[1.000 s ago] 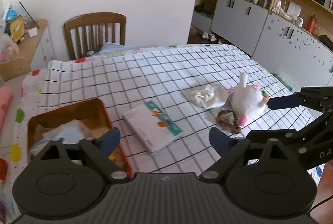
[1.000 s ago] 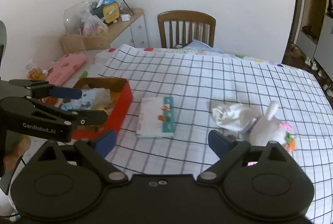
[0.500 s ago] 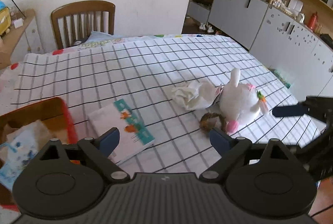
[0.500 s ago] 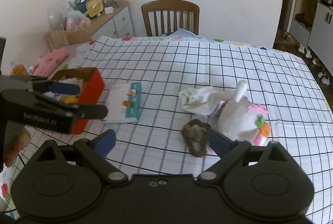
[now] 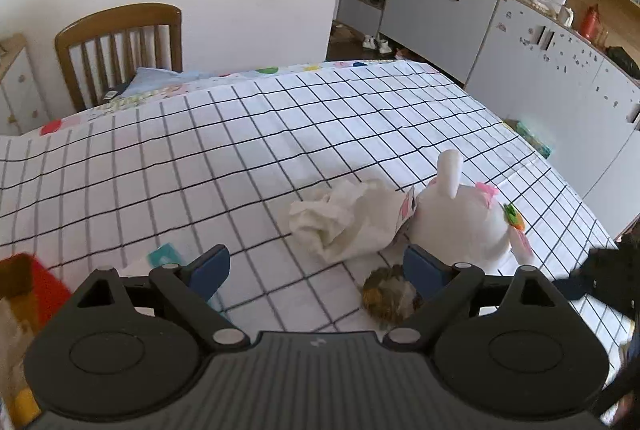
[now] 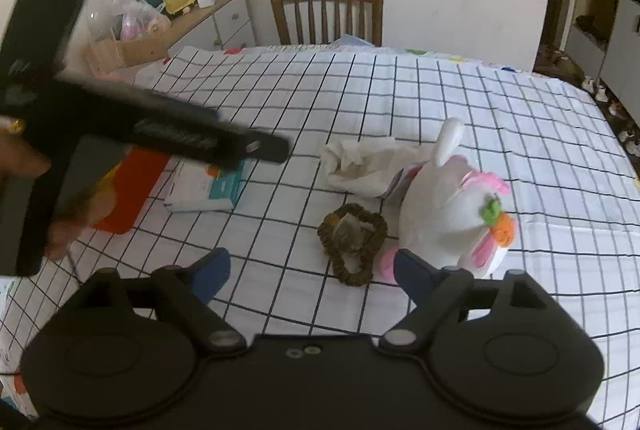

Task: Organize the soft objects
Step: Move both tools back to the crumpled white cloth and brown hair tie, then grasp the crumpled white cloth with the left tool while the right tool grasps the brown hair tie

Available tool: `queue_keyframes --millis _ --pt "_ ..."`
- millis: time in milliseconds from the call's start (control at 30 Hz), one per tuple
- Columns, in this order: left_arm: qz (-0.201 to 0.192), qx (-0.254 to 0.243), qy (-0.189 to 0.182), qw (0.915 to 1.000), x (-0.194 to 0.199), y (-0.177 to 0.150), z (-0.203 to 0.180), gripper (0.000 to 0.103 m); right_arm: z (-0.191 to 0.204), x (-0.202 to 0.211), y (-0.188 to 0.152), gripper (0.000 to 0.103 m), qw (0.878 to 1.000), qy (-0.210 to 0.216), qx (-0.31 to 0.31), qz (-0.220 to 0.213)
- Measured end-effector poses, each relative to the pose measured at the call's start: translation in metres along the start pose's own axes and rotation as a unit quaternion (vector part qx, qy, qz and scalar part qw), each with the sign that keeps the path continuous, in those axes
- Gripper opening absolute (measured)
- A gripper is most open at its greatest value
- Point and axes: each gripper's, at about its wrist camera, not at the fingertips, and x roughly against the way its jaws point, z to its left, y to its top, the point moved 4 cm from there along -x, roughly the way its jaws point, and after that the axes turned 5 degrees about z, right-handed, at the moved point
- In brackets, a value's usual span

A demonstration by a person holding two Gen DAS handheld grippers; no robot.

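Observation:
A white plush rabbit (image 5: pixel 460 226) (image 6: pixel 448 206) lies on the checked tablecloth (image 5: pixel 240 134). A crumpled white cloth (image 5: pixel 348 222) (image 6: pixel 364 166) lies against its left side. A brown scrunchie (image 5: pixel 388 296) (image 6: pixel 354 242) lies in front of them. My left gripper (image 5: pixel 316 270) is open and empty just short of the cloth and scrunchie; its blurred arm (image 6: pixel 248 146) shows in the right wrist view. My right gripper (image 6: pixel 312 270) is open and empty, close in front of the scrunchie.
A white tissue pack (image 6: pixel 208 186) lies left of the cloth. A red box (image 5: pixel 36 286) (image 6: pixel 132 190) with soft items stands at the table's left. A wooden chair (image 5: pixel 120 50) stands at the far side. Cabinets (image 5: pixel 540 70) line the right wall.
Both grippers have moved closer to the rabbit, cloth and scrunchie. The left gripper has swung right, leaving the red box at its view's left edge. Both stay open.

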Motion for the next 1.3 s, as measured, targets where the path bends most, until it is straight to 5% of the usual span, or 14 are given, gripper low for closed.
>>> queue_keyframes --millis 733,1100,1200,1300 --pt "0.051 0.008 -0.008 0.9986 -0.106 0.026 -0.003 0.094 -0.002 -0.074 0.001 0.04 0.997 -0.01 0.067 0.047" --pt "0.058 0.009 0.01 0.9982 -0.129 0.025 -0.002 0.093 -0.005 -0.083 -0.004 0.029 0.995 -0.028 0.076 0.052" --pt "0.054 0.004 0.013 0.9984 -0.13 0.026 -0.003 0.086 -0.004 -0.084 -0.006 0.024 0.995 -0.032 0.078 0.053" --pt "0.048 -0.006 0.015 0.9987 -0.129 0.028 -0.005 0.065 -0.002 -0.087 -0.008 0.019 0.995 -0.038 0.075 0.051"
